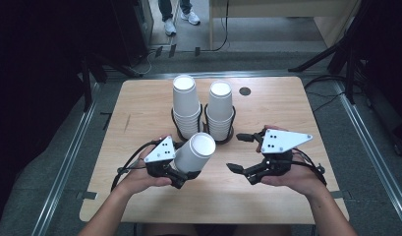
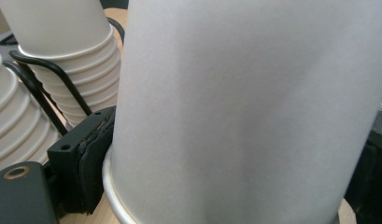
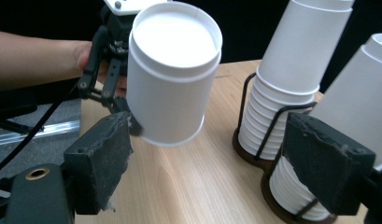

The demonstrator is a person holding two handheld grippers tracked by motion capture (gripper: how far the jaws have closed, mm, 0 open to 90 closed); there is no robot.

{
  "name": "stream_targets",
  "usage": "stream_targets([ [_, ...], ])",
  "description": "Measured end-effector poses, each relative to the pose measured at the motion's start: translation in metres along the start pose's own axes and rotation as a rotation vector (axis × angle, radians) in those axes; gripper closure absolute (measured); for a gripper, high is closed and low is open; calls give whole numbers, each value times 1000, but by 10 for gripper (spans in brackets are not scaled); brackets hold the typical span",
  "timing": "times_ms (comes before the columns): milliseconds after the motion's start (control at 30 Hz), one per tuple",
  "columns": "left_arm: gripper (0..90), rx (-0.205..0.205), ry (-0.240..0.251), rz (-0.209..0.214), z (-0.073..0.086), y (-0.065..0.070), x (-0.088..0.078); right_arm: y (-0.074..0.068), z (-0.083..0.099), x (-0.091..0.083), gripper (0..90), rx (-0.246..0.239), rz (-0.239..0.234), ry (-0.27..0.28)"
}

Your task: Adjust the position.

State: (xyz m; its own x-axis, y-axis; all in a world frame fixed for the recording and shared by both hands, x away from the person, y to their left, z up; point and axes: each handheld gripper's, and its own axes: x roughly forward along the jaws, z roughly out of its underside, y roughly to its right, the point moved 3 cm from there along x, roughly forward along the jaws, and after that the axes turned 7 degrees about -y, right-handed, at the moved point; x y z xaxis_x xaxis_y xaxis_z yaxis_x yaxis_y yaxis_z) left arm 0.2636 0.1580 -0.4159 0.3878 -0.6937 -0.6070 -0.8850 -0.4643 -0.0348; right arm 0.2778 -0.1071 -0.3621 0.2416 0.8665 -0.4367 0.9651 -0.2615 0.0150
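Note:
A white paper cup (image 1: 196, 152) is held tilted over the table, its closed bottom pointing up and to the right. My left gripper (image 1: 180, 173) is shut on it near its rolled rim. In the left gripper view the cup wall (image 2: 244, 112) is pressed against the left pad (image 2: 93, 163). My right gripper (image 1: 236, 152) hovers to the right of the cup, open, with nothing between its jaws. In the right gripper view the cup (image 3: 172, 79) hangs beyond the right gripper (image 3: 209, 140), with the left gripper (image 3: 109, 70) behind it.
Two stacks of upside-down white cups (image 1: 186, 105) (image 1: 220, 110) stand in black wire holders at the table's middle back. A dark round grommet (image 1: 244, 91) sits in the table top right of them. A person's feet (image 1: 179, 19) stand on the floor beyond the table.

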Motion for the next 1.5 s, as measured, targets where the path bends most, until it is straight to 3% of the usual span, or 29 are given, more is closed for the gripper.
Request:
stream_targets([
  [667,76,46,-41,46,-7,12,16,-8,-18,33,170,-30,-96,-35],
  [1500,77,74,-49,72,-10,20,23,-13,-17,47,199,-43,-143,-106],
])
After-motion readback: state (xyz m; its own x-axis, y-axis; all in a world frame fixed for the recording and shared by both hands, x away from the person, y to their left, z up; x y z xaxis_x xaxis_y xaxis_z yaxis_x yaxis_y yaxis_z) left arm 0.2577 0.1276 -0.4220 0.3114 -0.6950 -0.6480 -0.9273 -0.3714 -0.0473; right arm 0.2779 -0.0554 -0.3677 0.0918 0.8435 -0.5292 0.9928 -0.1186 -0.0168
